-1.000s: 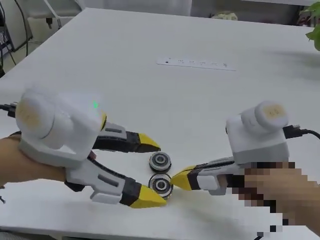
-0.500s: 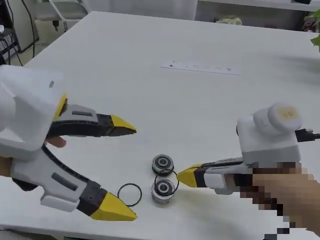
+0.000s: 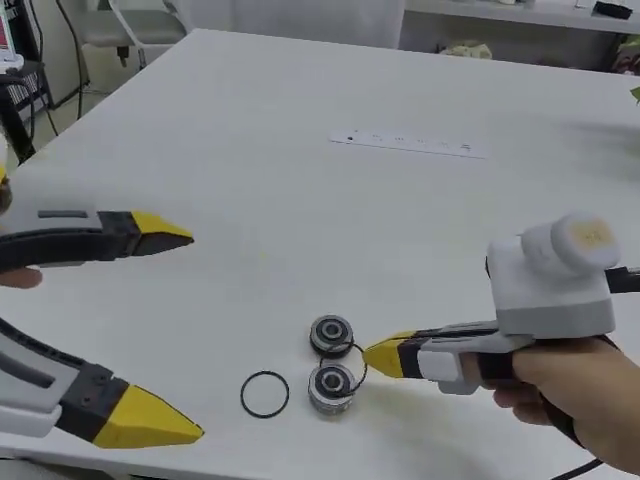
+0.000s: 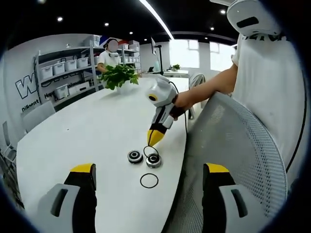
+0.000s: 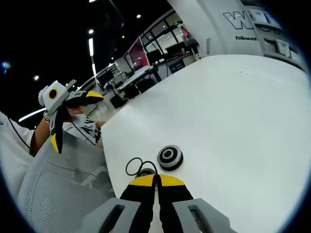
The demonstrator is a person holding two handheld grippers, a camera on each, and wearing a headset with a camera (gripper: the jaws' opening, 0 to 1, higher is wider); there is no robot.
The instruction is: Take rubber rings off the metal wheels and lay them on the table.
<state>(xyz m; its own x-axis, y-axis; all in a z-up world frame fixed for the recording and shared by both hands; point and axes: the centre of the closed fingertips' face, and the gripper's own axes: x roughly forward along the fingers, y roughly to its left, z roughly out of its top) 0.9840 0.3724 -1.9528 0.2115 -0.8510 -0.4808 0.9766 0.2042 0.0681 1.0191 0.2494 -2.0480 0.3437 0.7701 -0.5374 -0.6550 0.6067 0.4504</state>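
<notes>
Two metal wheels (image 3: 331, 335) (image 3: 331, 384) lie side by side near the front edge of the white table (image 3: 300, 180). A loose black rubber ring (image 3: 264, 394) lies flat just left of the nearer wheel. My right gripper (image 3: 372, 357) is shut on a second thin ring (image 3: 356, 352), which stretches from its yellow tip back over the nearer wheel. The left gripper (image 3: 165, 330) hangs wide open well to the left, apart from everything. Its own view has the wheels (image 4: 135, 156) (image 4: 153, 160), the loose ring (image 4: 149, 180) and the held ring (image 4: 147, 150) ahead.
A flat white strip (image 3: 408, 143) lies further back on the table. A mesh chair back (image 4: 233, 160) stands by the front edge, and a potted plant (image 4: 119, 75) sits at the far end. Shelves with bins line the wall.
The left gripper has drawn back to the left, away from the wheels, leaving one ring flat on the table. The right gripper stays shut at the nearer wheel with a ring now pulled up.
</notes>
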